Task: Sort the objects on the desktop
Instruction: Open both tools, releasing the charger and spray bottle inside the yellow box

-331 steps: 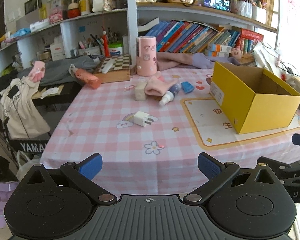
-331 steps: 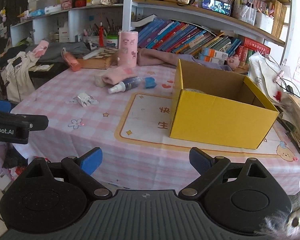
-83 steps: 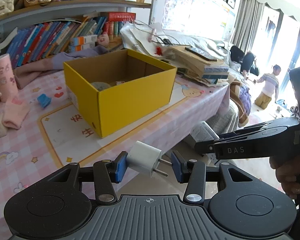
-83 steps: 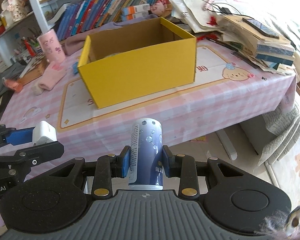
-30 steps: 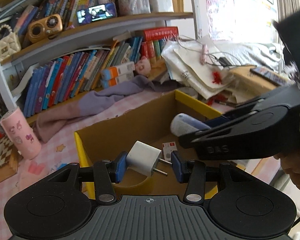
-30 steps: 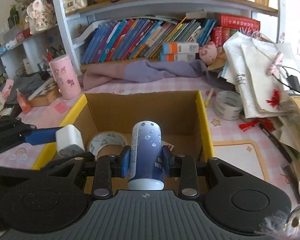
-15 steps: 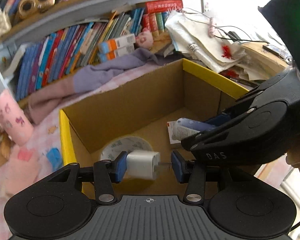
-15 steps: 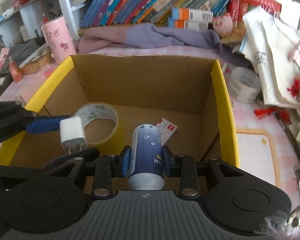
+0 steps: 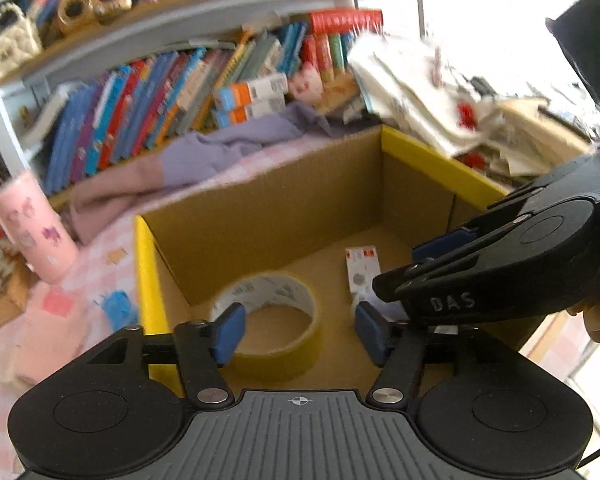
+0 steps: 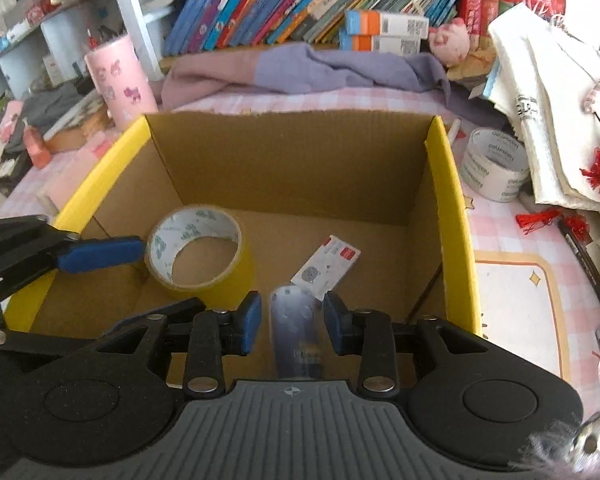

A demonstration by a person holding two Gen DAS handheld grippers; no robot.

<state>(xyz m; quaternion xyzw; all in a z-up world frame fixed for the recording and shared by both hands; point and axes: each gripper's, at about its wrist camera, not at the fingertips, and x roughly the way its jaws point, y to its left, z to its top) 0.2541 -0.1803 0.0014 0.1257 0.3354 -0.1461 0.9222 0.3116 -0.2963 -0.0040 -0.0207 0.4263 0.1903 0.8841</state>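
Observation:
Both grippers hang over the open yellow cardboard box (image 9: 145, 264) (image 10: 454, 216). My left gripper (image 9: 300, 330) is open and empty; the white charger plug is out of sight. My right gripper (image 10: 294, 322) is open, and the blue spray bottle (image 10: 296, 332) shows blurred between its pads, free of them. A roll of yellow tape (image 9: 266, 320) (image 10: 198, 254) and a small white card (image 9: 362, 268) (image 10: 326, 266) lie on the box floor. The right gripper's body (image 9: 500, 272) crosses the right of the left wrist view.
A pink cup (image 10: 120, 80) stands behind the box at the left. A purple cloth (image 10: 300, 68) and a row of books (image 10: 292, 4) lie behind. A second tape roll (image 10: 494, 164) and stacked papers (image 10: 560, 120) sit right of the box.
Both grippers have opened. The charger plug has left the left gripper and is out of sight. The spray bottle has come loose between the right pads and is blurred.

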